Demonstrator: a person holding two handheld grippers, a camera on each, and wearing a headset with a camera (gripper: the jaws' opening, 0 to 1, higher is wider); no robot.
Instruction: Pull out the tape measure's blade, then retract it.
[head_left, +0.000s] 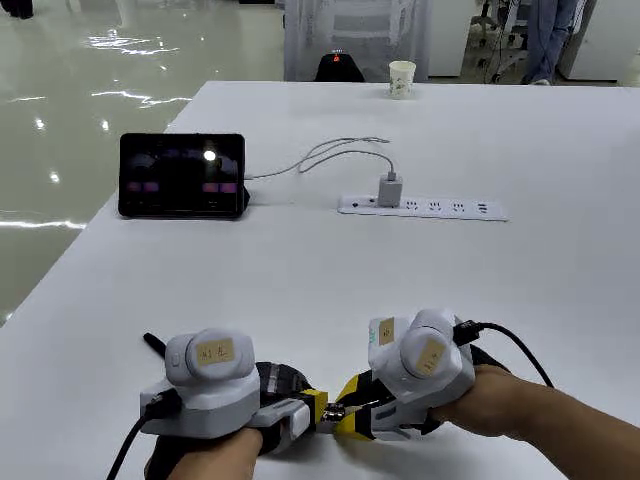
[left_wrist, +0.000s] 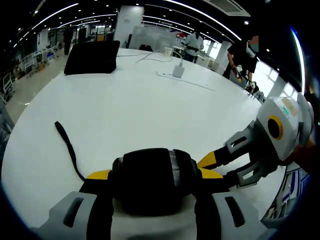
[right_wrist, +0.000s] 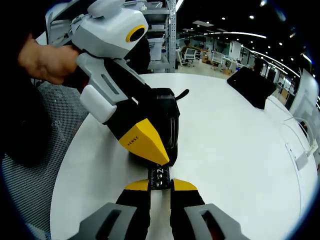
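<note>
My left gripper clamps the black tape measure, which rests on the white table well nearer me than the tablet. My right gripper, jaws almost closed, seems to pinch the short exposed blade.

The tape measure has a black plastic case with a faint sheen. The desk is smooth, matt white. The floor at the upper left of the frame is glossy and mirror-like, as is the dark screen of the tablet.
</note>
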